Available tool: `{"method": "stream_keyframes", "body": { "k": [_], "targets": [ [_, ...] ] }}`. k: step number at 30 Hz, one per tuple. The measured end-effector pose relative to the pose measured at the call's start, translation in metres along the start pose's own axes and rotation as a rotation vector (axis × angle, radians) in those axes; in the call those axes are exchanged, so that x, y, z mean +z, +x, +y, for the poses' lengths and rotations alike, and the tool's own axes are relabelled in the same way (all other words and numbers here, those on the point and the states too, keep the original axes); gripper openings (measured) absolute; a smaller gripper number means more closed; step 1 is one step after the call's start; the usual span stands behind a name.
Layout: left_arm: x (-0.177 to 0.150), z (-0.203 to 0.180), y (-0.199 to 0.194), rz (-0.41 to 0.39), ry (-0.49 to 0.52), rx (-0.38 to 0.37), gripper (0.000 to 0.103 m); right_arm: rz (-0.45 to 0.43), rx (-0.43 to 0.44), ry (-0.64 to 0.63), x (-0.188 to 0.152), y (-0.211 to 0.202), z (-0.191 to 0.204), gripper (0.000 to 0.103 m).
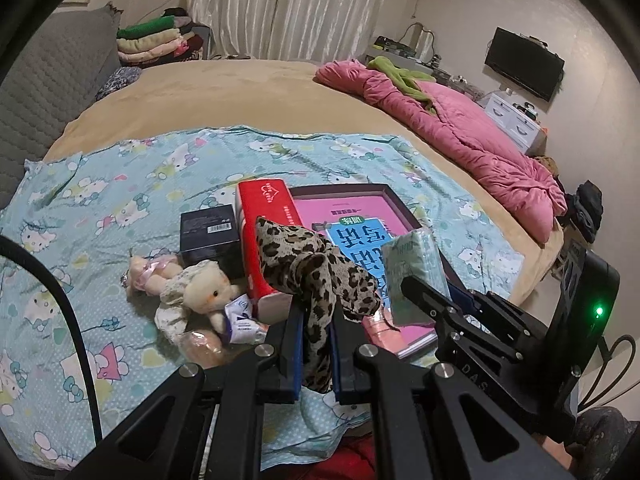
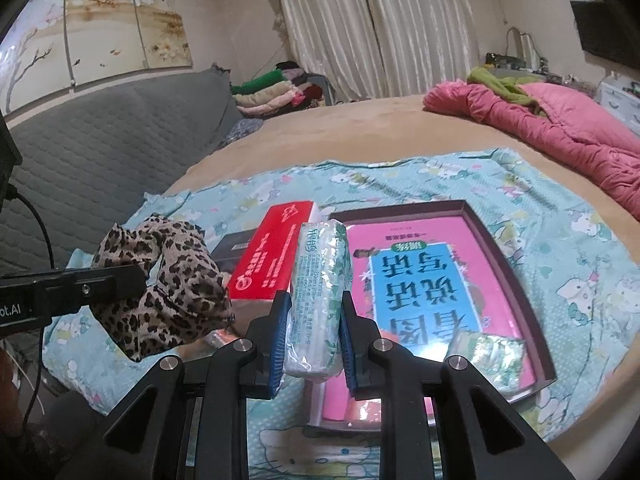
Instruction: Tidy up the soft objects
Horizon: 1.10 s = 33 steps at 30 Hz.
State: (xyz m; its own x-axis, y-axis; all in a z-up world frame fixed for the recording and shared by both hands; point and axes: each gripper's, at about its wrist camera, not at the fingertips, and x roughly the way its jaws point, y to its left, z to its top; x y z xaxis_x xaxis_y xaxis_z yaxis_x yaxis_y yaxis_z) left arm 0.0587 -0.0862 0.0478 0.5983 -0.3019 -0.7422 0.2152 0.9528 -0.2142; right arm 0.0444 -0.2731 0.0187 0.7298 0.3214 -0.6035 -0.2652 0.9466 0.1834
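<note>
Lifted clear of the bed (image 1: 248, 92) for sorting, the leopard scarf (image 1: 316, 276) hangs clamped in the left gripper (image 1: 316, 344), while the right gripper (image 2: 313, 344) pinches the tissue pack (image 2: 318, 292) at twelve o'clock.

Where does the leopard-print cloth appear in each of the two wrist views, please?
Left wrist view: the leopard-print cloth sits at centre bottom, pinched in the left gripper, in front of the red box.
Right wrist view: the leopard-print cloth hangs at the left edge, left of the red box.
Shared landmark: the red box.
</note>
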Motion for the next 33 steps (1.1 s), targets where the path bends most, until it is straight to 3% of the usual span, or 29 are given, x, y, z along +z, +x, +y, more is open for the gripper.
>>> {"method": "stream_keyframes", "body": {
  "k": [14,19,33],
  "targets": [
    [0.009,-0.029,0.008,-0.001,0.059,-0.015,0.011,-0.08,-0.053,0.046,0.014,-0.019,-0.026,0.024],
    [0.016,-0.04,0.012,-0.004,0.079,-0.032,0.011,-0.136,-0.099,0.072,0.023,-0.031,-0.045,0.024],
    [0.023,-0.07,0.041,0.031,0.126,-0.062,0.011,-0.184,-0.209,0.148,0.028,-0.047,-0.092,0.024]
  ]
}}
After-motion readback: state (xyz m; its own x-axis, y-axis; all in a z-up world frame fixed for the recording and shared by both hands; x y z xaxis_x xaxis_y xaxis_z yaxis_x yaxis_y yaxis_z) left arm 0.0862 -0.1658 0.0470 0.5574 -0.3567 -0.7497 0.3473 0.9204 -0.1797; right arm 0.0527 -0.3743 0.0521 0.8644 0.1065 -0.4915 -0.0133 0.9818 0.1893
